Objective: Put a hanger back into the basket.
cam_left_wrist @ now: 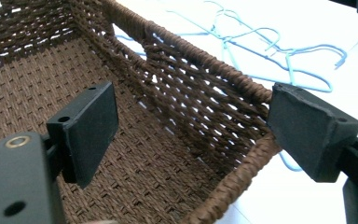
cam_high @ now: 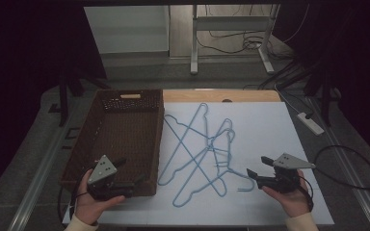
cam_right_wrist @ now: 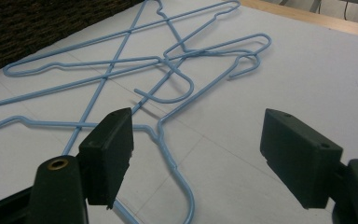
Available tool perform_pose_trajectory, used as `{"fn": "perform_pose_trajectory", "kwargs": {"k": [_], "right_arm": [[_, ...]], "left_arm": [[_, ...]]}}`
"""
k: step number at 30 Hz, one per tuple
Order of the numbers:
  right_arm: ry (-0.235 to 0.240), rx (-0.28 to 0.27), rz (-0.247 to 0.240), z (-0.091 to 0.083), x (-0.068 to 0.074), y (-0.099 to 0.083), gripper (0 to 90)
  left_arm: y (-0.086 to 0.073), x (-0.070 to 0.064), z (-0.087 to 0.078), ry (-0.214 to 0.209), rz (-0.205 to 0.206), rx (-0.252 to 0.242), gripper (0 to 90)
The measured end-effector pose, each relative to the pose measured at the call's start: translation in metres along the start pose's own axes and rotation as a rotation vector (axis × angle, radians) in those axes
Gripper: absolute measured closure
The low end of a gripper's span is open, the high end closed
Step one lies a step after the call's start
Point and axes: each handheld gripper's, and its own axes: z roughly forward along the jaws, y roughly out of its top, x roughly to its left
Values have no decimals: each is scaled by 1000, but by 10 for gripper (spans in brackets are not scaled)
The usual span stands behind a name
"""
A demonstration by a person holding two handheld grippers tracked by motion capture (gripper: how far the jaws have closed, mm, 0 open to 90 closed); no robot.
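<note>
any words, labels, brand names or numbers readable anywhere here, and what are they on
None: no readable text stands on anything.
The brown woven basket, the blue wire hangers and the white table top carry no print.
The left gripper and the right gripper show bare black jaws with screw holes, no marking.

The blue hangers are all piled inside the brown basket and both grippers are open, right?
Not quite. The hangers lie tangled on the white table beside the basket, which is empty, as the high view shows. Both grippers, left and right, are open.
</note>
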Motion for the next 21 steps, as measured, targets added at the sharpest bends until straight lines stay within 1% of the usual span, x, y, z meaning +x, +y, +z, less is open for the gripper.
{"fn": "perform_pose_trajectory", "kwargs": {"k": [3, 8, 11, 13, 16, 19, 21], "right_arm": [[1, -3, -5, 0, 2, 2, 265], [-3, 8, -10, 1, 3, 3, 267], [-3, 22, -11, 2, 3, 6, 258], [-13, 42, -23, 3, 3, 9, 257], [1, 86, -26, 8, 3, 17, 267], [-2, 118, -48, 13, 4, 27, 271], [-4, 134, -63, 19, 4, 34, 280]], "left_arm": [[1, 0, -2, -2, -2, -7, 167], [2, 0, -2, -5, -10, -16, 168], [4, 1, 0, -9, -11, -11, 168], [5, 1, 0, -19, -14, -9, 168], [5, 2, 1, -21, -12, -7, 166], [6, 4, 0, -36, -27, -17, 167], [7, 4, 0, -41, -26, -22, 169]]}}
